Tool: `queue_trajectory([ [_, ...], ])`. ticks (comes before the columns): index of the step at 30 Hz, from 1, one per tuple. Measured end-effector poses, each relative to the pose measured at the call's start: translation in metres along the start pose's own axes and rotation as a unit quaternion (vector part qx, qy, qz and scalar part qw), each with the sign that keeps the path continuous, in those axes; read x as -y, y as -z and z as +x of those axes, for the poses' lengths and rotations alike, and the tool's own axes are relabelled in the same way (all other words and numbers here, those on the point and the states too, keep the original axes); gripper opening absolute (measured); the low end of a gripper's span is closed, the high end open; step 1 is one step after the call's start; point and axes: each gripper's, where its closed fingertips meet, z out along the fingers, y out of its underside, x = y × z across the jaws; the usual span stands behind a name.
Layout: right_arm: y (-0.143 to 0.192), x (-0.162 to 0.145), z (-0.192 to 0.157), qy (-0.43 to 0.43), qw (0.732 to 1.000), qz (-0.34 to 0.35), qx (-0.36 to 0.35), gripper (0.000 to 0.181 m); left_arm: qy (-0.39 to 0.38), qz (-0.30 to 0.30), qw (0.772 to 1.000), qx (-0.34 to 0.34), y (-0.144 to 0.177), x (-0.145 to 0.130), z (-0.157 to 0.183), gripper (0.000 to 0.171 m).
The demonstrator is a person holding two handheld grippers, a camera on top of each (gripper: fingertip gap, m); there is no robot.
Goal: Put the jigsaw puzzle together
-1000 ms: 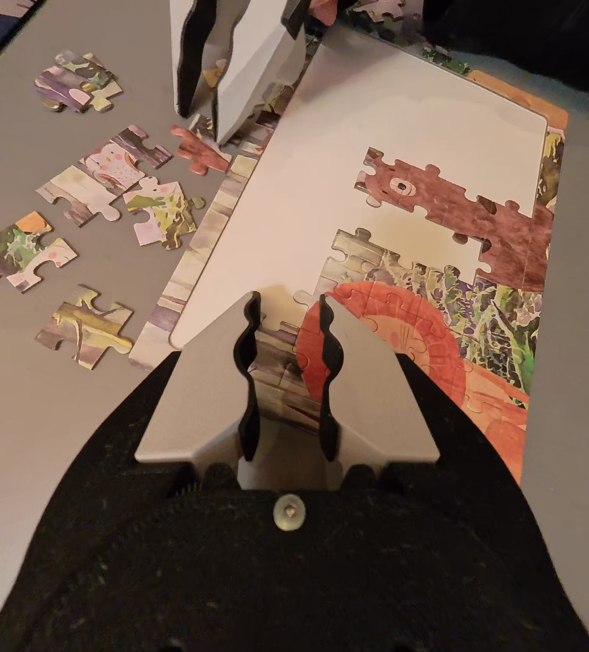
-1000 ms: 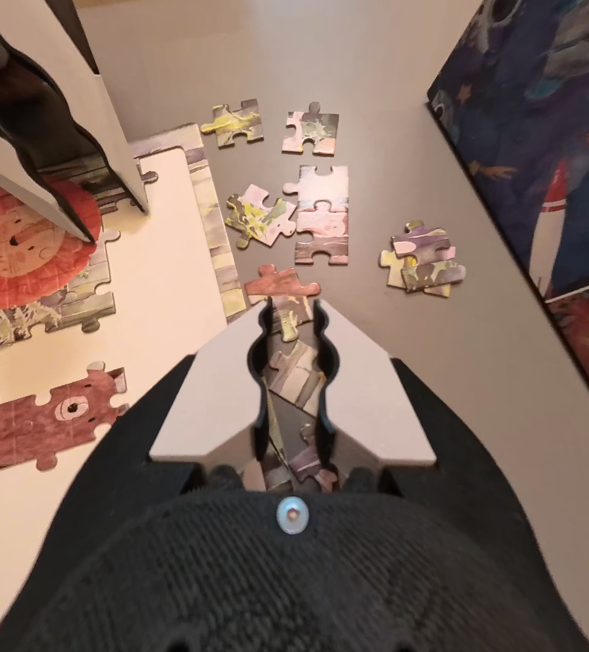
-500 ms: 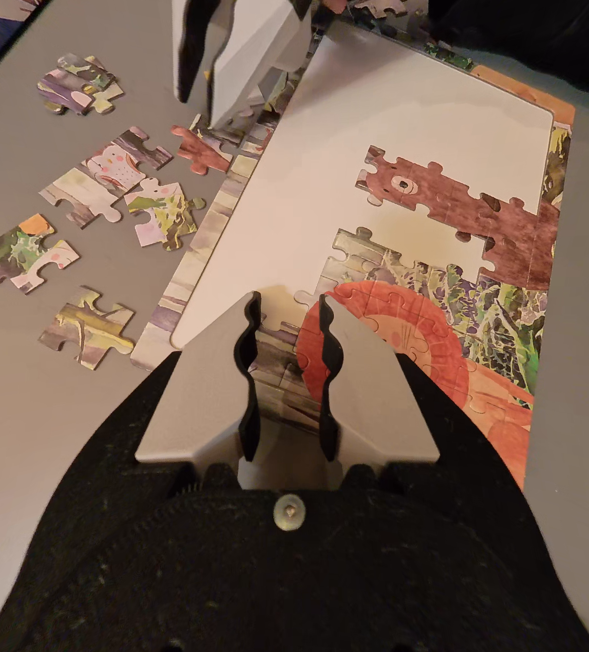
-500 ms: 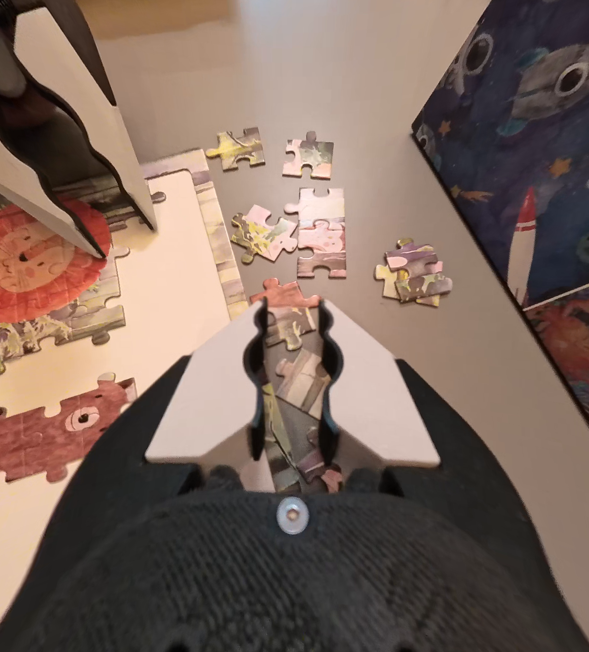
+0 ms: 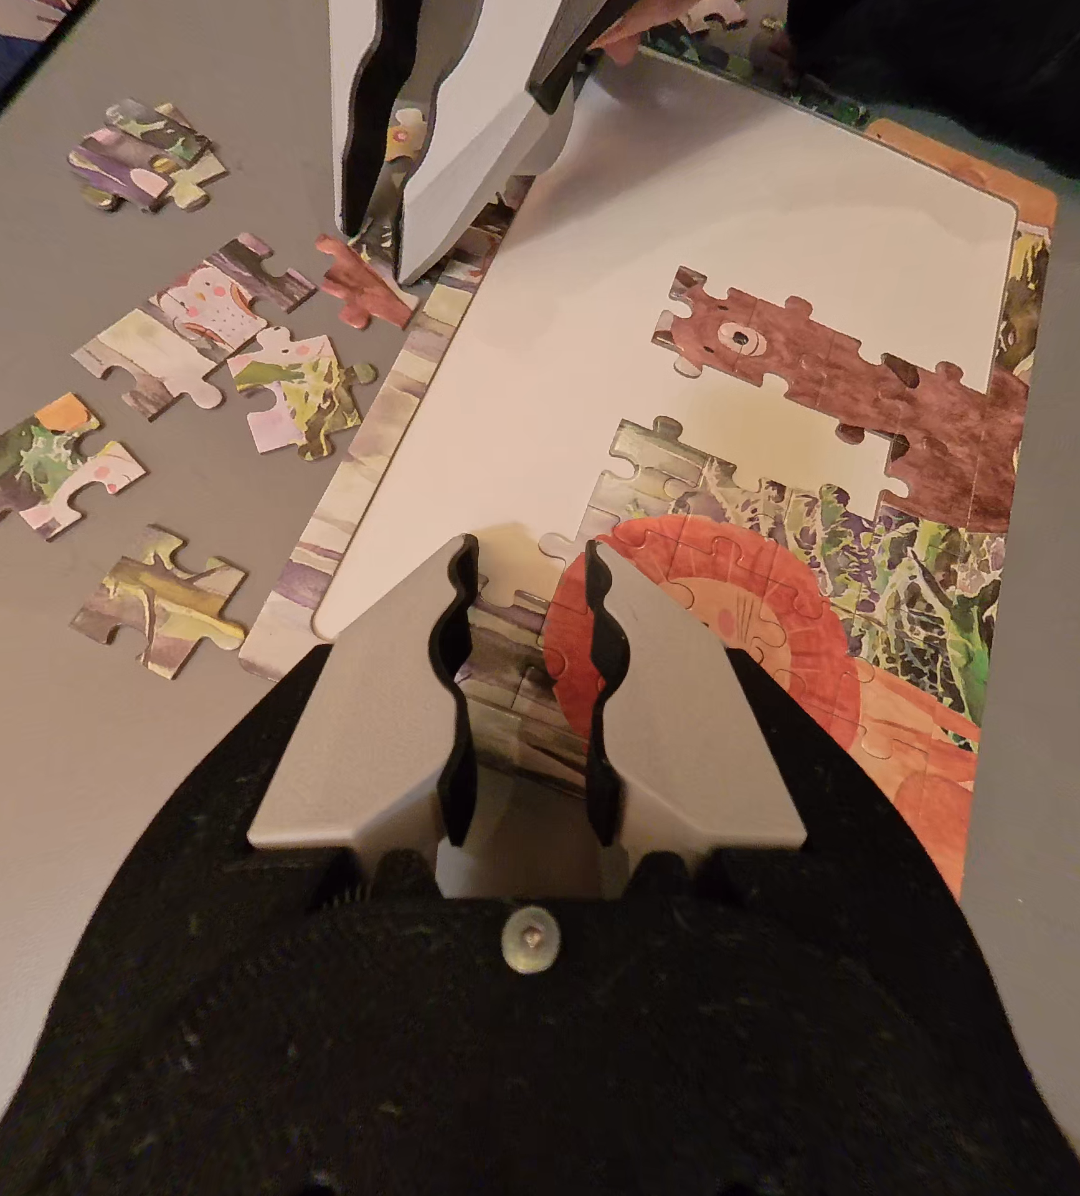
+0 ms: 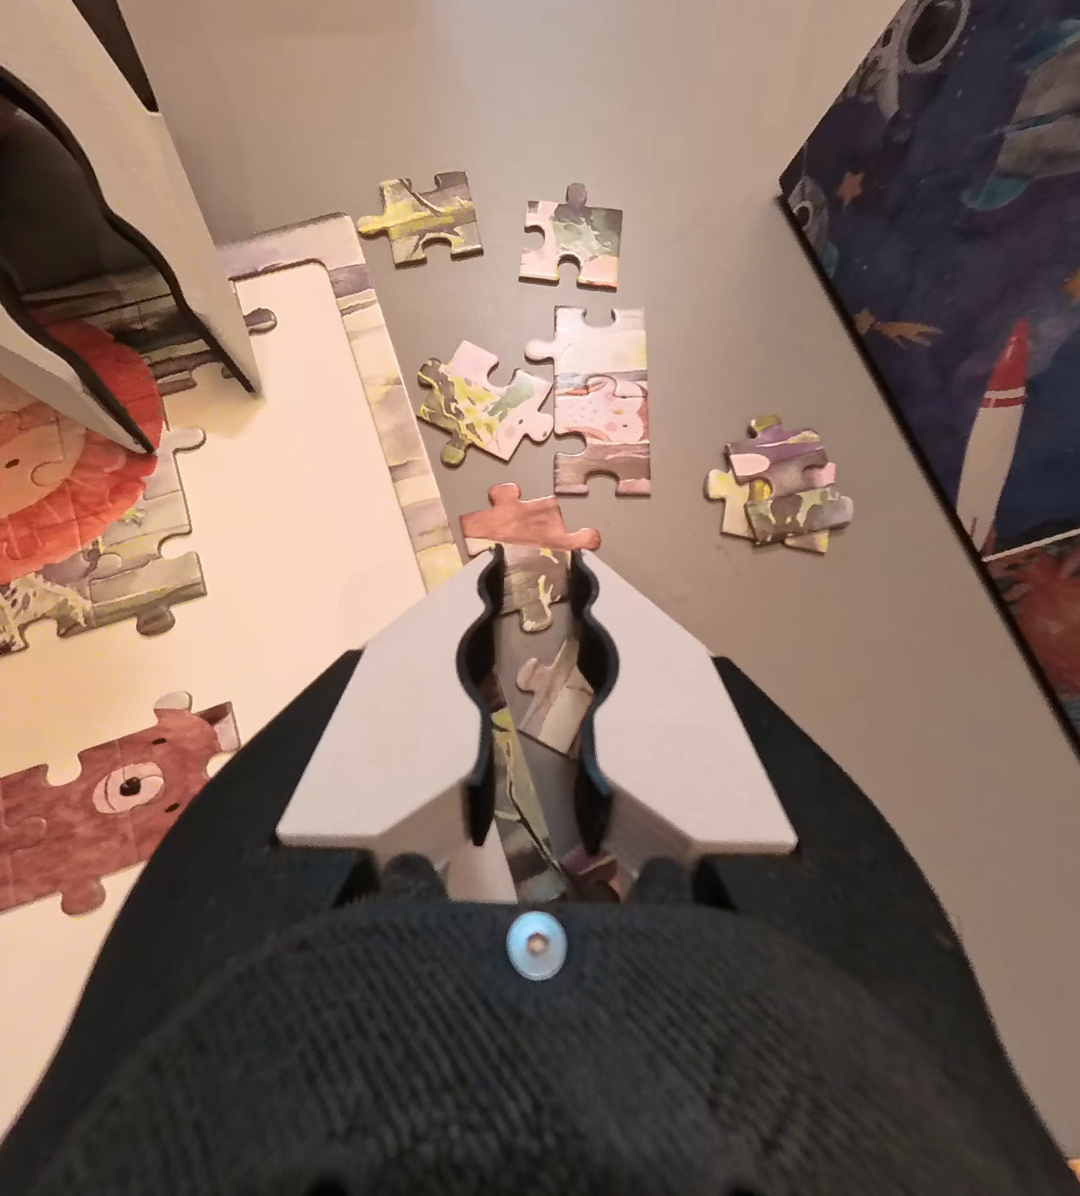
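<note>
The puzzle tray (image 5: 589, 259) holds a joined lion section (image 5: 718, 615) and a brown bear strip (image 5: 848, 375); much of its white base is bare. My left gripper (image 5: 532, 550) is open and empty, low over the lion's edge; it also shows in the right wrist view (image 6: 201, 417). My right gripper (image 6: 534, 560) is open, its tips down on the table just outside the tray border, on either side of a grey-green piece (image 6: 531, 592). A brown loose piece (image 6: 524, 524) lies right at its tips. The right gripper also shows in the left wrist view (image 5: 382, 255).
Several loose pieces (image 5: 201, 336) lie on the grey table beside the tray, with a small stack (image 6: 777, 492) farther out. A dark blue space-themed picture board (image 6: 977, 291) lies along the table's far side. A dark sleeve (image 5: 977, 65) is at the tray's far end. The right tips stand about 7 centimeters off the small stack (image 6: 777, 492). Look for it in the left wrist view (image 5: 154, 149) too.
The right gripper has tilted a little while its tips stay at the same pieces. The left gripper has hardly moved. Neither has taken hold of anything.
</note>
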Motion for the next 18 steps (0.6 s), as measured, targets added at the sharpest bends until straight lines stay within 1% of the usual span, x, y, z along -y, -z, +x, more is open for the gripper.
queue_trajectory([
  [3,0.000,0.000,0.000,0.004,1.000,0.002,-0.003,0.018,0.001,0.000,1.000,0.000,0.000,0.000,0.000,0.032],
  [5,0.002,0.003,-0.001,0.007,1.000,0.011,0.001,0.000,0.001,0.000,1.000,-0.001,0.000,0.000,0.000,0.032],
  [6,0.003,0.005,-0.001,0.008,1.000,0.018,-0.001,0.002,0.001,0.000,1.000,-0.001,0.000,0.000,0.000,0.032],
  [8,0.005,0.003,0.000,0.005,1.000,0.011,-0.001,0.013,0.001,0.000,1.000,-0.001,0.000,0.000,0.000,0.032],
  [14,0.011,0.000,0.011,-0.016,0.999,0.018,-0.024,0.016,0.001,0.001,1.000,-0.001,0.000,0.000,0.000,0.032],
  [18,0.008,-0.008,0.013,-0.039,0.999,0.002,-0.014,0.034,0.001,0.001,1.000,-0.001,0.000,0.000,0.000,0.032],
])
